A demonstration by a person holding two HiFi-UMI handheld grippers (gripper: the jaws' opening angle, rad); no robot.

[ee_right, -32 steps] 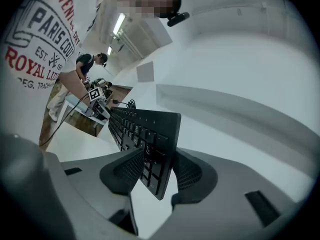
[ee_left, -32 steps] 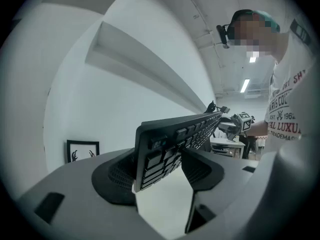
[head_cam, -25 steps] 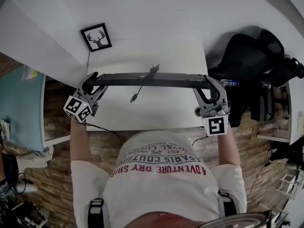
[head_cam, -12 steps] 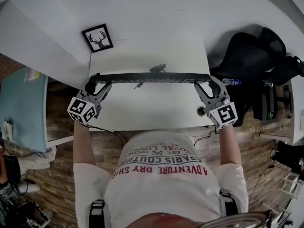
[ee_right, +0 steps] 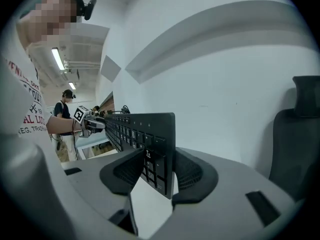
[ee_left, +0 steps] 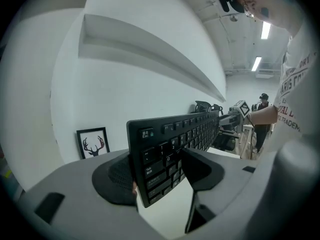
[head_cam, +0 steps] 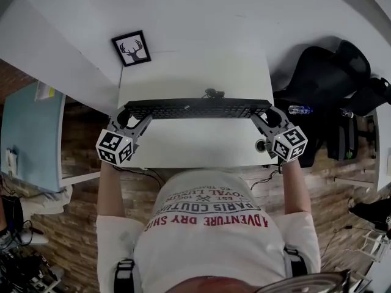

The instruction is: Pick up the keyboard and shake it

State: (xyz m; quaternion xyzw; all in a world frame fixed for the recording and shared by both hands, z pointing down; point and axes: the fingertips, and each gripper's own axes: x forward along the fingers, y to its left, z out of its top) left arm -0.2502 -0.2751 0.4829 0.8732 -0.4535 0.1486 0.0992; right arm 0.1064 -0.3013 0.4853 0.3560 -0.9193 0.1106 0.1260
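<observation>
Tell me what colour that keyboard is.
The keyboard is black with white lettering on its keys, and it shows best in the left gripper view.

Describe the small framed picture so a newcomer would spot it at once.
Find the white table. Past the black keyboard, at the table's far left corner by the wall, stands the framed picture. Black frame, dark antlered deer head on white; nothing else nearby is framed.

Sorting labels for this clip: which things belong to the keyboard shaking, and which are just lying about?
Job: keyboard, held at its ends by left tool and right tool.
Lying about: deer picture, black chair, bottle.
</observation>
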